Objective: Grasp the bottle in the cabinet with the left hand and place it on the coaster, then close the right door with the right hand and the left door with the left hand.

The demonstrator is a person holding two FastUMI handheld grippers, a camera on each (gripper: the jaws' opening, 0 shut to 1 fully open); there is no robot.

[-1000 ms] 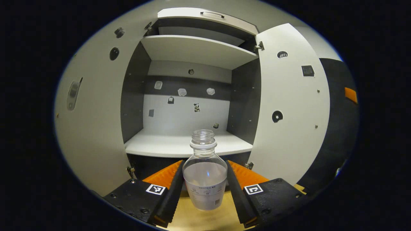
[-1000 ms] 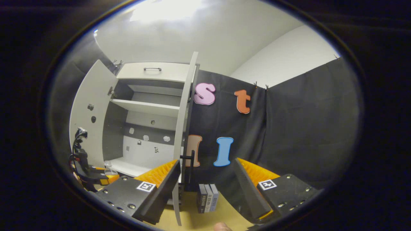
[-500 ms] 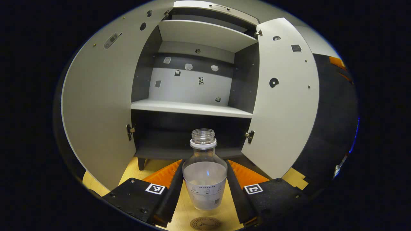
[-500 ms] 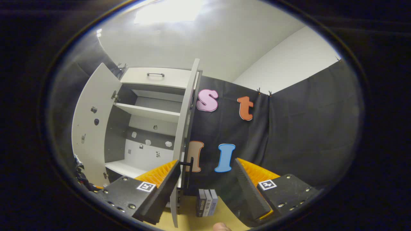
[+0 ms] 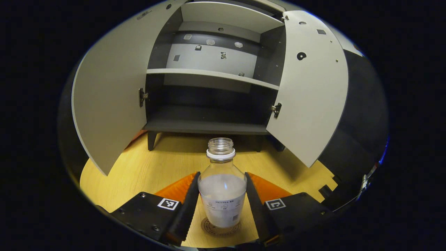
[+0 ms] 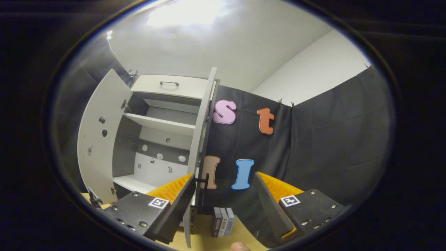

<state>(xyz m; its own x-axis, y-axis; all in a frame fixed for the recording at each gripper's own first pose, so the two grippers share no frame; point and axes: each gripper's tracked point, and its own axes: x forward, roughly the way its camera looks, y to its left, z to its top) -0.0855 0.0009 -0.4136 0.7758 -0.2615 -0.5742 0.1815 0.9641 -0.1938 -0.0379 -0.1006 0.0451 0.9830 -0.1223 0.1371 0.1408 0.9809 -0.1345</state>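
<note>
The left tongs [image 5: 222,204] are clamped on the bottle [image 5: 222,190], one finger pressing on each side. The bottle stands up straight. It has no cap, and it is clear with a white ring at the neck and a small label low down. Its bottom is right over the round coaster [image 5: 220,228], which lies on the yellow wood table [image 5: 146,167]. I cannot tell if the bottle is touching the coaster or is just above it.

Behind the bottle is the cabinet [image 5: 209,87]. Both doors are wide open. The left door [image 5: 111,90] swings out to one side and the right door [image 5: 310,94] to the other. The shelf [image 5: 212,74] inside is white, and the space under it is dark.

In the right gripper view, the right tongs [image 6: 223,205] are apart and hold nothing. They are near the front edge of the right door [image 6: 200,146], which shows edge-on, with its dark handle [image 6: 204,181] just beside one finger. Some small boxes [image 6: 223,226] stand on the table below the tongs. A fingertip [image 6: 239,246] peeks in at the very bottom.
</note>
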